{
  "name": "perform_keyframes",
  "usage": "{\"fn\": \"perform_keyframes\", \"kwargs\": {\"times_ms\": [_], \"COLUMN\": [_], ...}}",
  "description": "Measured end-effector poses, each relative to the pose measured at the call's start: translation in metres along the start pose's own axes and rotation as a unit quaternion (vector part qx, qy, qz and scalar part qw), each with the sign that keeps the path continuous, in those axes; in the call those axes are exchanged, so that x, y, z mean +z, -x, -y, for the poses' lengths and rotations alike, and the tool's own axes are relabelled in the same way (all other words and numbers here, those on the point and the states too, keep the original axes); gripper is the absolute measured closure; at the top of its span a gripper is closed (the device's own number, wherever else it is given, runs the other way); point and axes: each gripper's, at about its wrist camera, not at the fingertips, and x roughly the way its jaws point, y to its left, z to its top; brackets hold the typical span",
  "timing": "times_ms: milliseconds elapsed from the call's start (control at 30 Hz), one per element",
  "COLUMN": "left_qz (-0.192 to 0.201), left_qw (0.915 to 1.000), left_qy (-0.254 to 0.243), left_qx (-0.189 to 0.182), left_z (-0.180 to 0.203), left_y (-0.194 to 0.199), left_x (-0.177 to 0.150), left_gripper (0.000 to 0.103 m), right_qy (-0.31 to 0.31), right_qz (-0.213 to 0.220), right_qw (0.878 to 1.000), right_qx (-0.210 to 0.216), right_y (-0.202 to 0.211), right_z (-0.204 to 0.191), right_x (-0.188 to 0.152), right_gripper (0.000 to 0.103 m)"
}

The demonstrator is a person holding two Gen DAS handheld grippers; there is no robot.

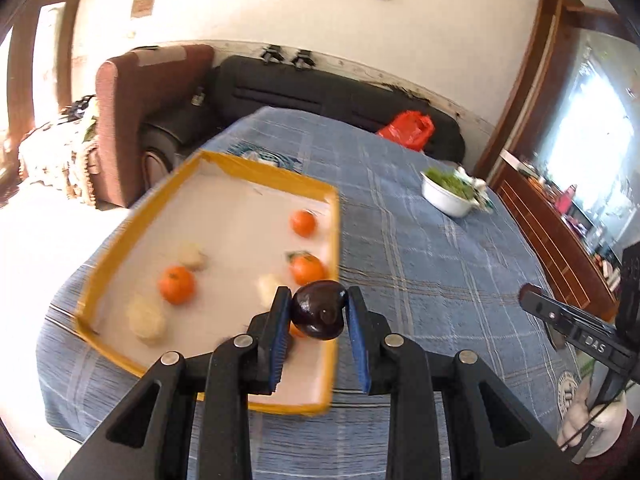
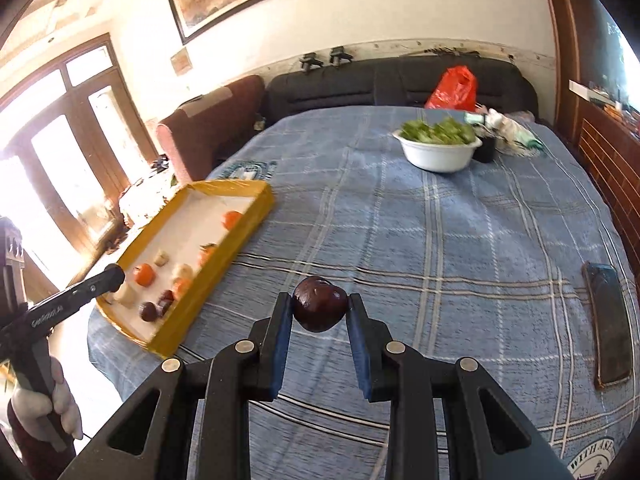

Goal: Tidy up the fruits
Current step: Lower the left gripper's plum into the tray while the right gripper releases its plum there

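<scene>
The left gripper (image 1: pixel 317 312) pinches a glossy dark purple round plum (image 1: pixel 318 310) between its blue ribbed pads, jaws closed part-way onto the fruit, above the near right corner of the shallow yellow-rimmed white cardboard tray (image 1: pixel 120 240). The right gripper (image 2: pixel 318 308) clamps a second dark red-purple plum (image 2: pixel 320 303) the same way, over the blue plaid tablecloth (image 2: pixel 440 240). In the tray lie smooth oranges (image 1: pixel 177 285) and pale knobbly fruits (image 1: pixel 146 318).
</scene>
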Motion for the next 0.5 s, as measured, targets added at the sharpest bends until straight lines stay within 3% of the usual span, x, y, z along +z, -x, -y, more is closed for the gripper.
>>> {"fn": "perform_keyframes", "kwargs": {"times_ms": [233,500], "left_qz": [0.014,-0.021], "left_qw": [0.9983,0.9976], "left_qy": [0.000,-0.001], "left_qx": [0.057,0.066], "left_z": [-0.041,-0.068], "left_y": [0.009,-0.035], "left_x": [0.029,0.048], "left_gripper": [0.076,0.076], "right_qy": [0.015,0.021], "right_qz": [-0.003,-0.046], "right_qw": [0.998,0.993], "right_qx": [0.055,0.107], "right_y": [-0.016,-0.072], "right_z": [-0.051,-0.103], "right_x": [0.029,0.046], "right_gripper": [0.072,0.072]}}
